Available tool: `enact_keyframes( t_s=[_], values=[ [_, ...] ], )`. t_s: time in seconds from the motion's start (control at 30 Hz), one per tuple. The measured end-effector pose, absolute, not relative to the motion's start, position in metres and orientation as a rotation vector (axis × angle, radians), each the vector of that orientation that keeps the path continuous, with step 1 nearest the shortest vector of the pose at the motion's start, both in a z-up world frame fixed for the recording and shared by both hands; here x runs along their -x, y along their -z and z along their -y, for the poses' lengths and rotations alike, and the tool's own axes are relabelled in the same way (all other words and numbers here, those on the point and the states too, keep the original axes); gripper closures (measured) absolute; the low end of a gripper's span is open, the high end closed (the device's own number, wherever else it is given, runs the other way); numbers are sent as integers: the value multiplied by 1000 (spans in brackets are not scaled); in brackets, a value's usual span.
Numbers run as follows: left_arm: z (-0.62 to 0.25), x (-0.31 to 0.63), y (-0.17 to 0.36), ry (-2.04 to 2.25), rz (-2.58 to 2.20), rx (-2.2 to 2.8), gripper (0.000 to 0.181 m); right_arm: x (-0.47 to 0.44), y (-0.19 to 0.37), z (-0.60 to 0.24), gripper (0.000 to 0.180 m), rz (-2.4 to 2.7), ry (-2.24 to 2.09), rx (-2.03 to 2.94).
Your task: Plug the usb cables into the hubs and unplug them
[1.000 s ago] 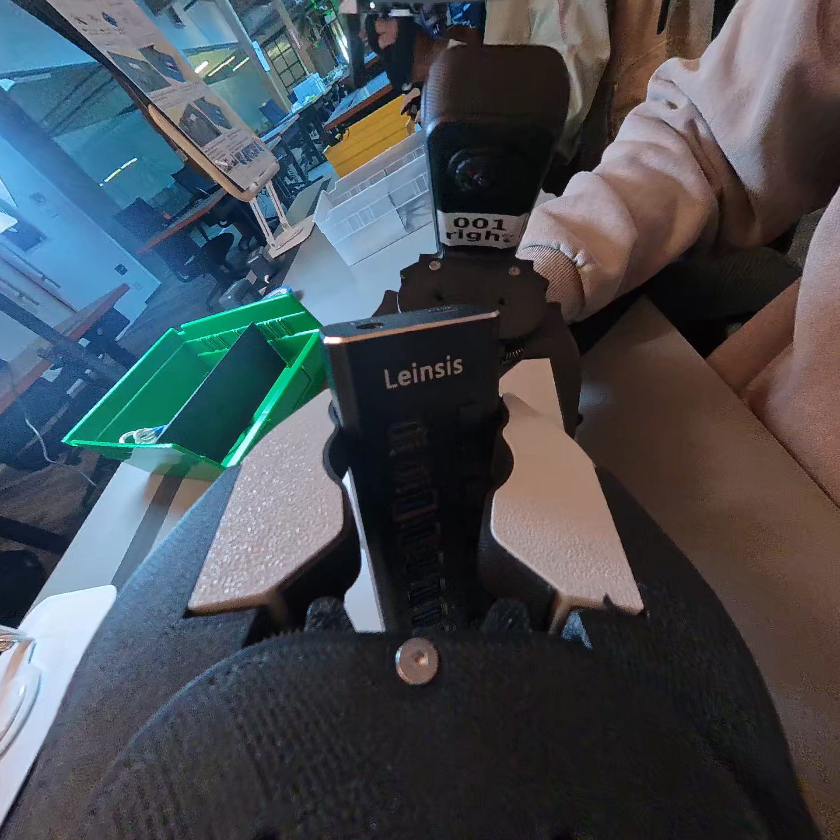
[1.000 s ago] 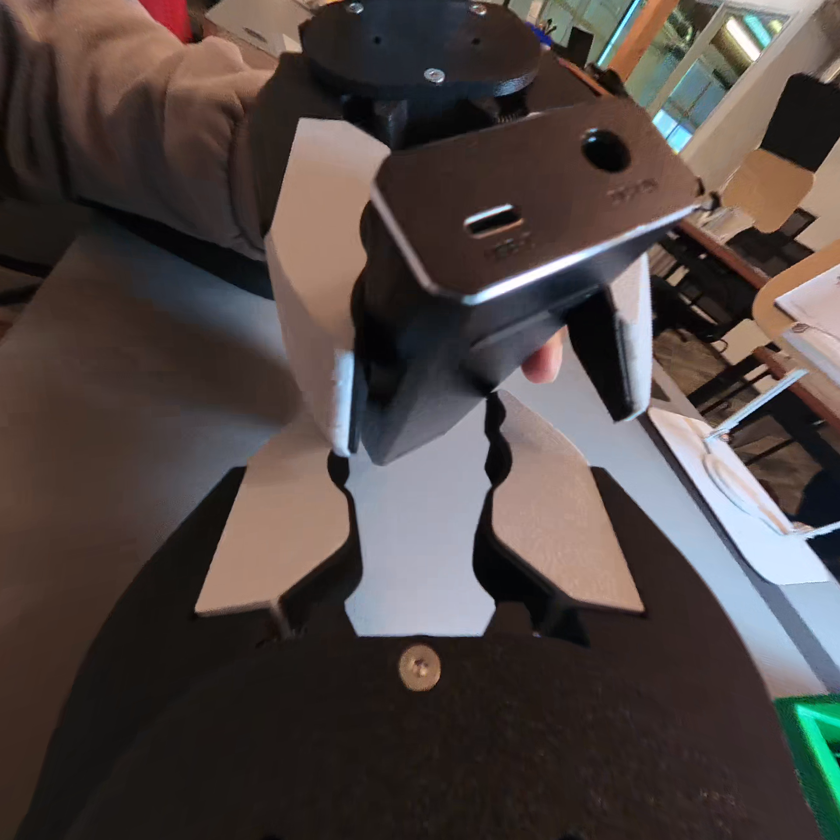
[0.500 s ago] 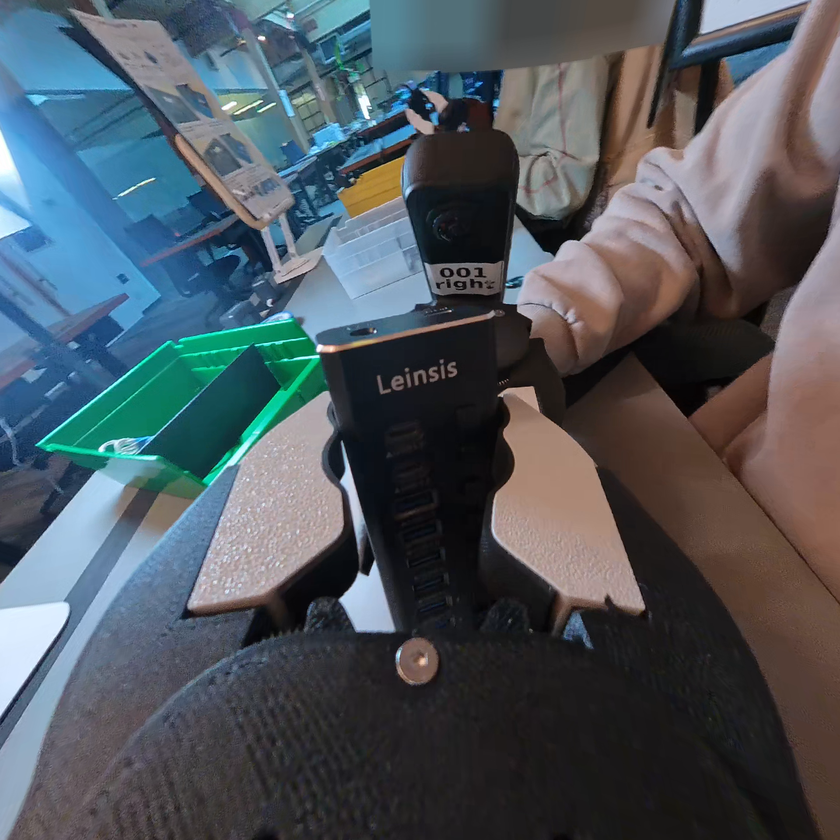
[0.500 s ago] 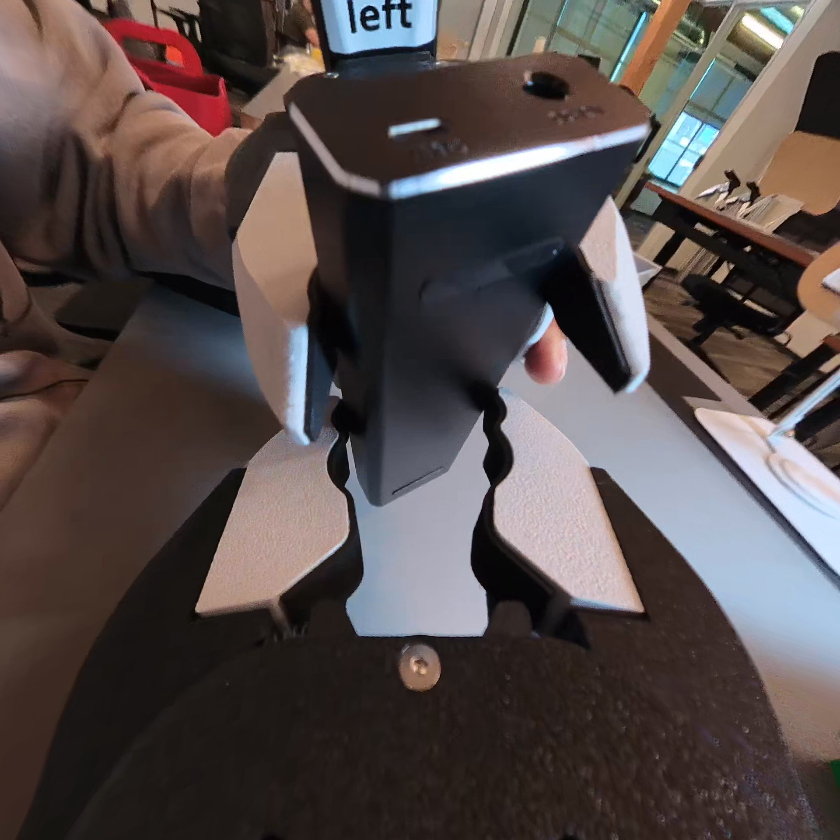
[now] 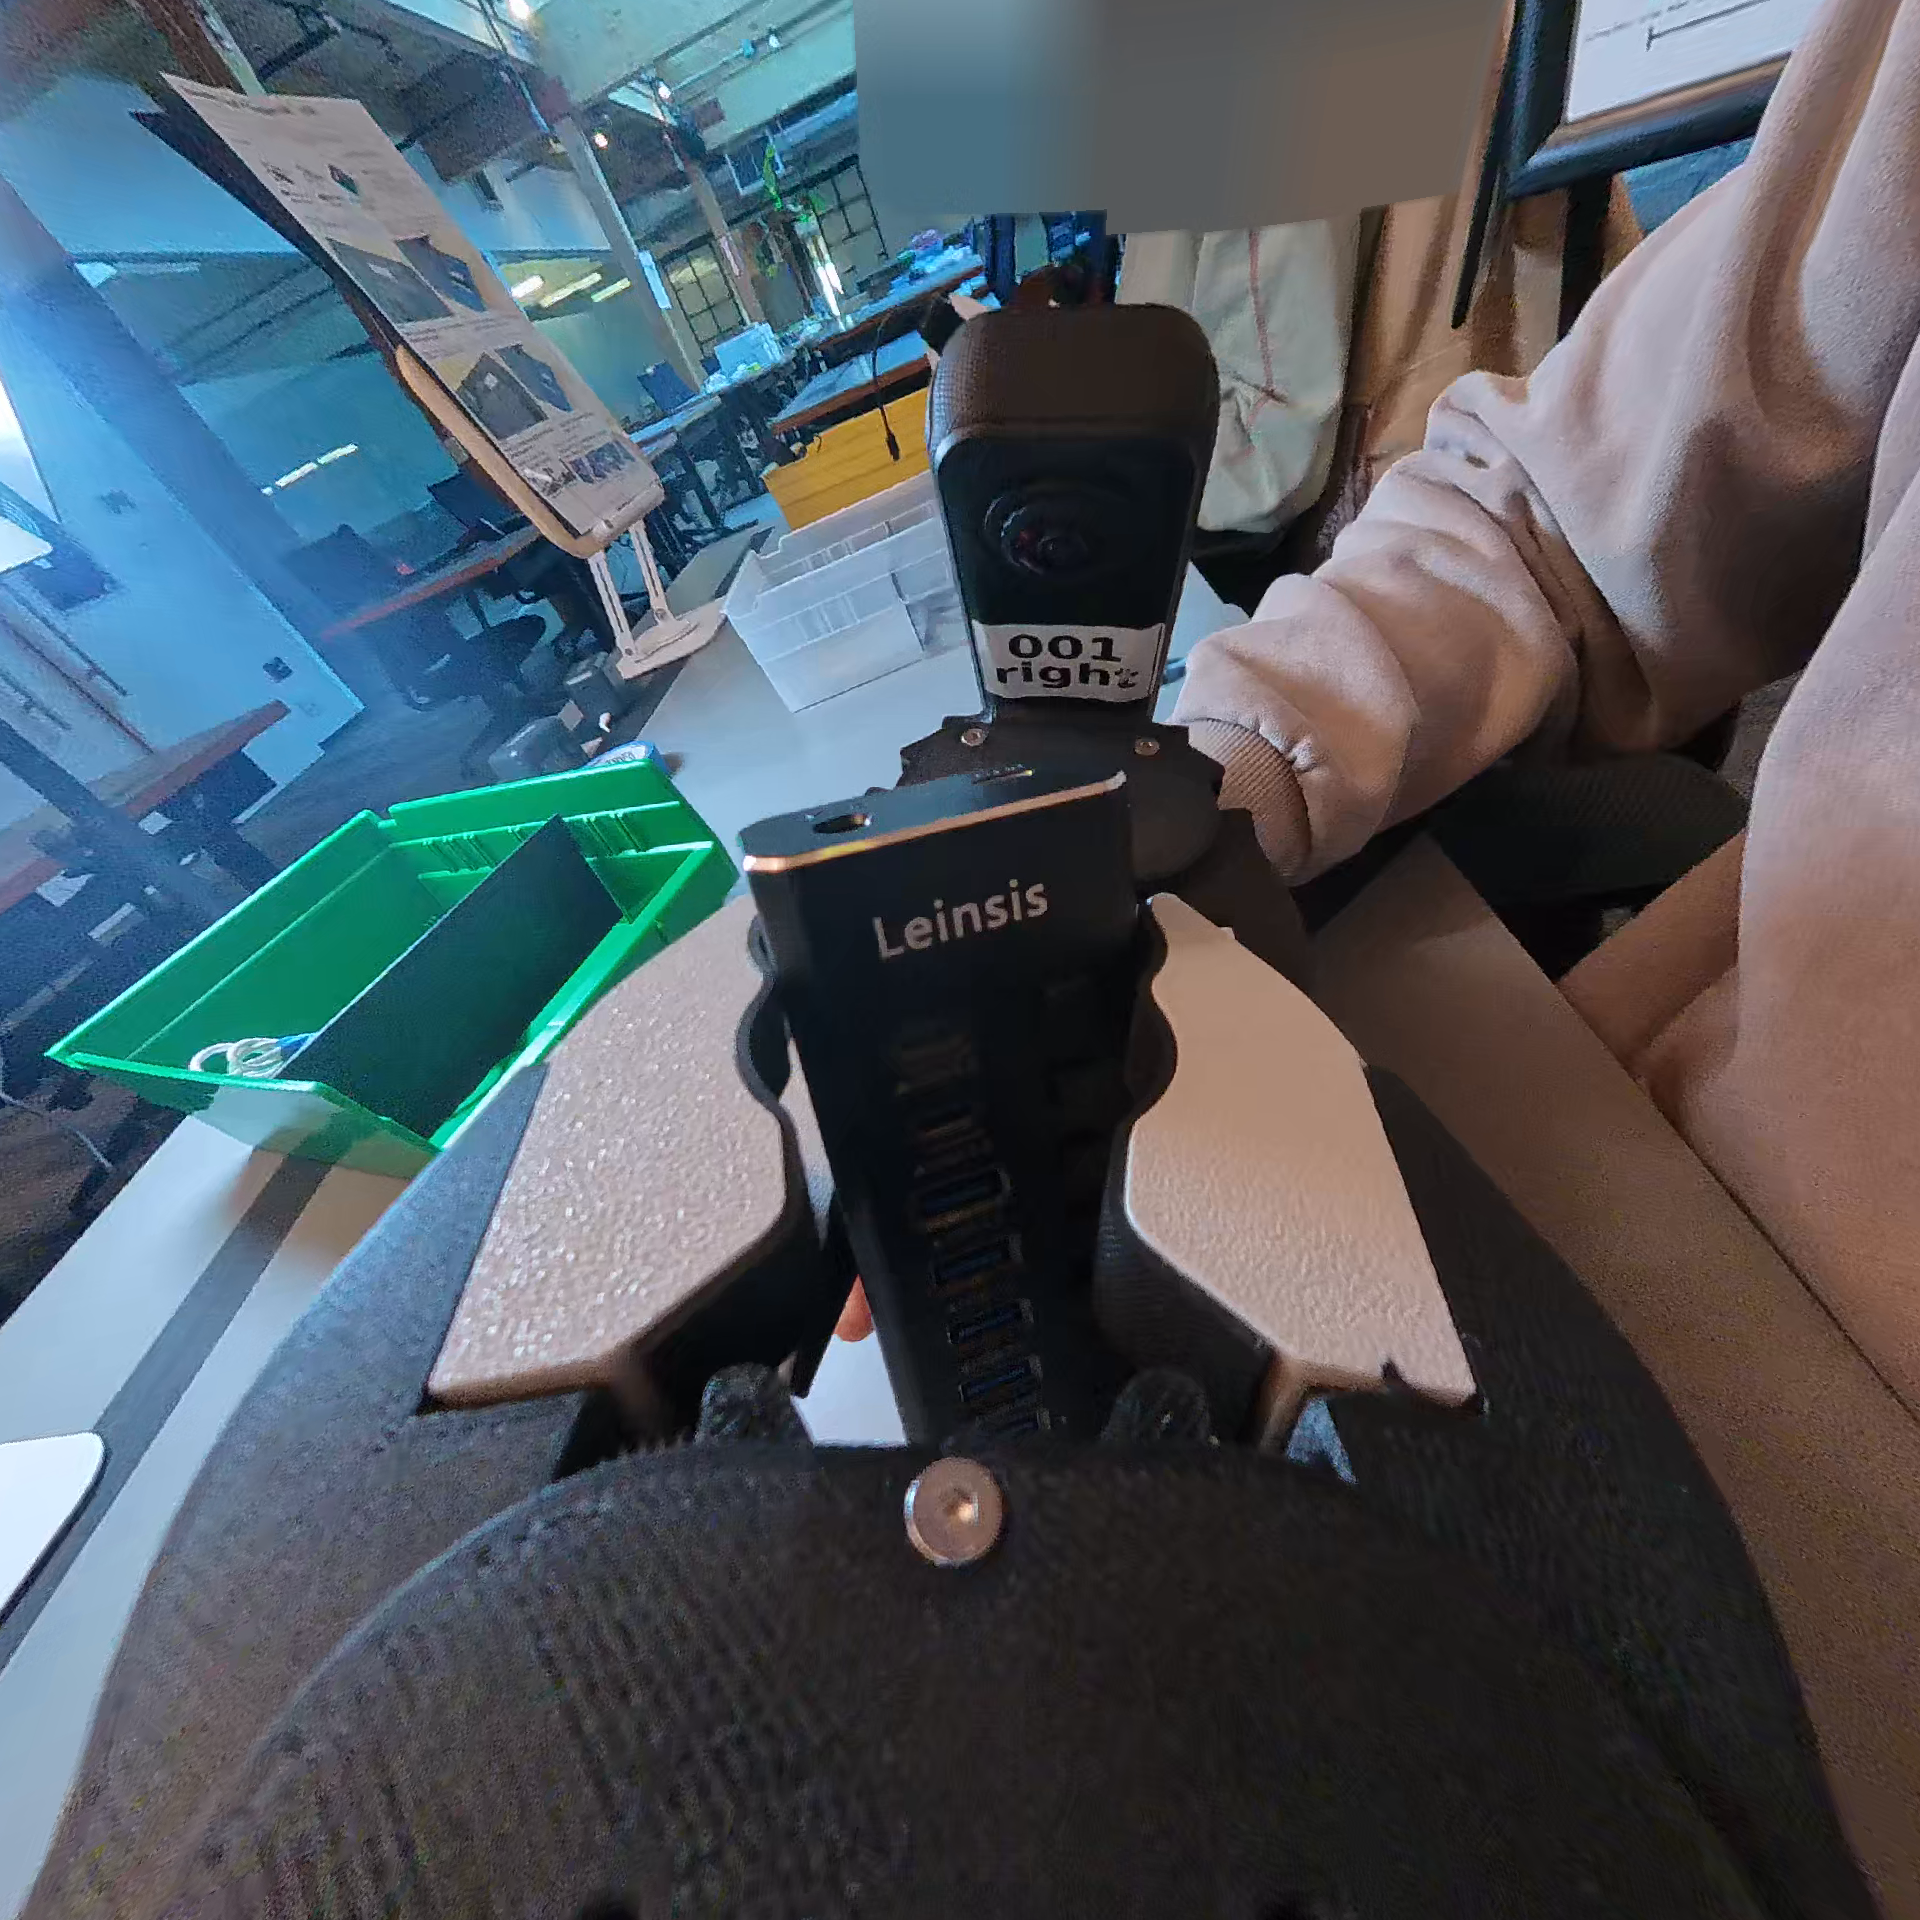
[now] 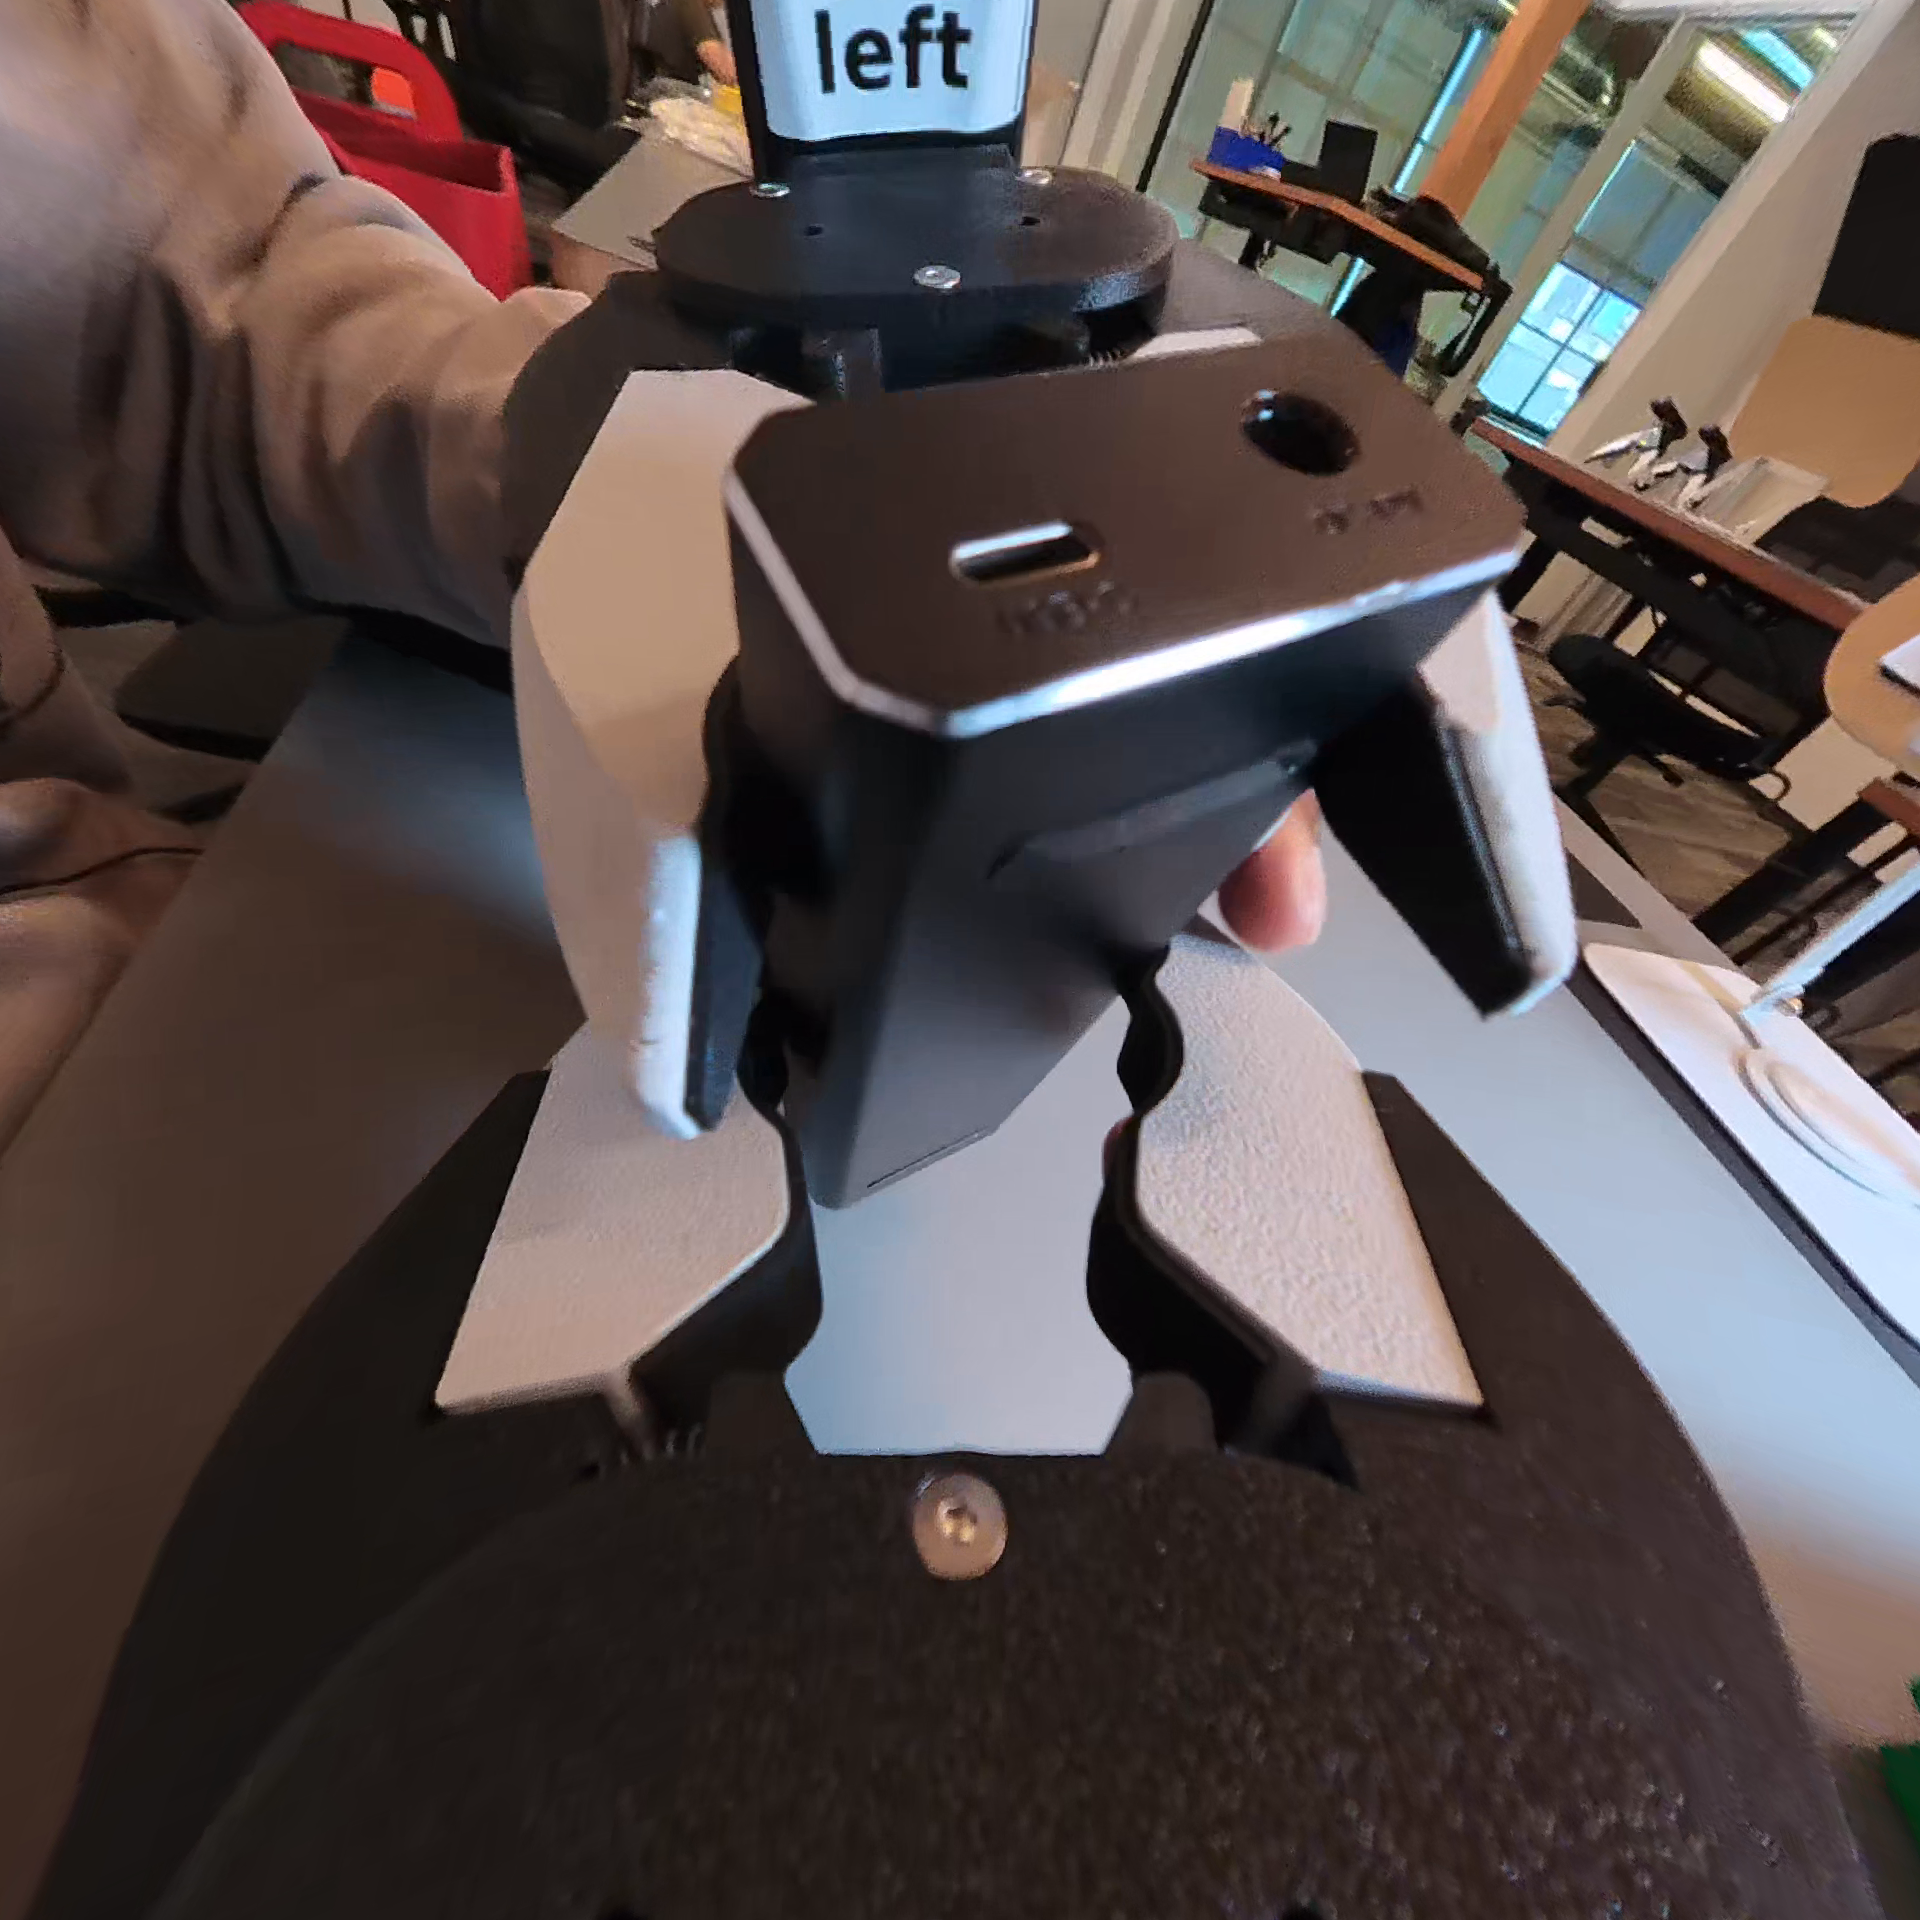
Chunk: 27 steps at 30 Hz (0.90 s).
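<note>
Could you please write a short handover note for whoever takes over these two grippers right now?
Left gripper: shut on the black, box-shaped USB hub, held in the air above the grey table, its row of ports facing the camera.
Right gripper: open and empty, with the hub's lower end between its fingers.
Green plastic bin: on the table to the left.
Done: hub picked up.
Left: no cable is plugged in; fetch cables, plug them in, unplug.

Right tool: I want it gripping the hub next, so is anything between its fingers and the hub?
Nothing visible blocks it. The right tool is open, with the hub's lower end hanging between its fingertips.
</note>
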<state>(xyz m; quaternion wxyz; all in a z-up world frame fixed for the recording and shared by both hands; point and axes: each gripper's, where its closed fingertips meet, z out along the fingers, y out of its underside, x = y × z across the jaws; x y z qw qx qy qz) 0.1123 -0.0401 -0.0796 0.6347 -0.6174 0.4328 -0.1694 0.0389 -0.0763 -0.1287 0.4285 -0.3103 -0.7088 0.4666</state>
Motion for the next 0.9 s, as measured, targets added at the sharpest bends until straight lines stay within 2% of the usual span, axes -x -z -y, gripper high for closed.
enact_keyframes(
  t_s=[0.1,0.17,0.27,0.43,0.5,0.57,0.67,0.77,0.9],
  values=[
    [35,-108,75,425,-937,1416,115,-40,128,72,117,1770,-1213,820],
    [31,-99,71,438,-907,1437,105,-40,127,69,117,1759,-1262,849],
    [30,-61,45,459,-778,1416,100,-43,117,48,118,1681,-1333,916],
    [35,115,-28,75,-386,1402,123,-64,87,0,119,1488,-1417,965],
    [45,194,-33,-81,-242,1518,129,-74,71,-17,119,1408,-1462,962],
    [54,257,-14,-159,-160,1722,135,-82,61,-30,119,1362,-1461,959],
    [63,314,55,-143,-121,2140,130,-86,58,-39,119,1340,-1446,963],
    [66,323,116,-109,-219,2403,132,-82,64,-34,119,1357,-1467,973],
    [60,309,172,-146,-448,2633,133,-78,72,-26,119,1392,-1479,980]
  ],
)
